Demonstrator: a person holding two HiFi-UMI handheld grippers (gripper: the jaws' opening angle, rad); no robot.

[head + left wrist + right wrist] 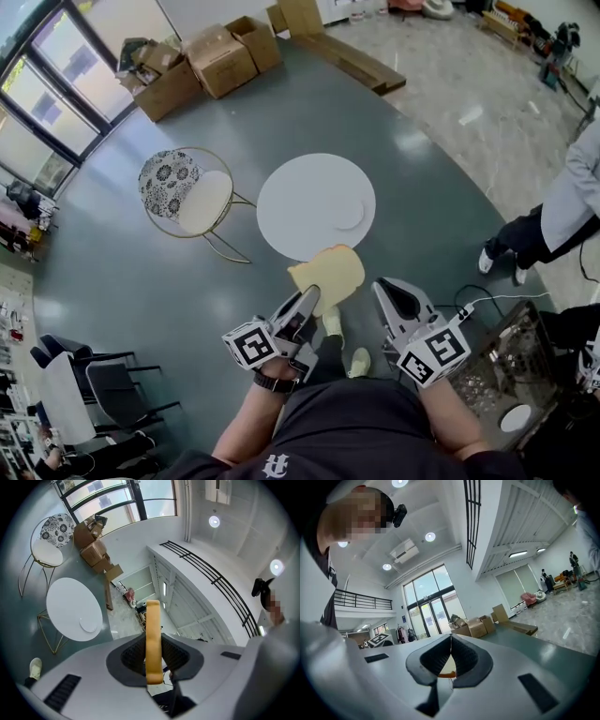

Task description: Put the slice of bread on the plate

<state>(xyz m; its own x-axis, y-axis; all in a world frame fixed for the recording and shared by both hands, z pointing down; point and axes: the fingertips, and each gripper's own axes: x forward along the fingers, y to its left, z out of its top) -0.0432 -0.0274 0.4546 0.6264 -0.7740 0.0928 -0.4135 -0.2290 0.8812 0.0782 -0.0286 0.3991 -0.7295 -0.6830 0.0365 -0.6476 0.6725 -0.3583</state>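
Head view: left tool [312, 298] clamped on the tan square bread slice [330, 272], short of the round white tabletop [300, 202]; carry it flat over the small white plate [349, 215] before releasing; right tool [382, 289] idle, jaws together.

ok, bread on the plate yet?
Off. The bread is clamped in the left gripper, apart from the plate, which lies bare.

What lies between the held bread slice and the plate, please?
In the head view, only bare white tabletop separates the bread slice from the plate.
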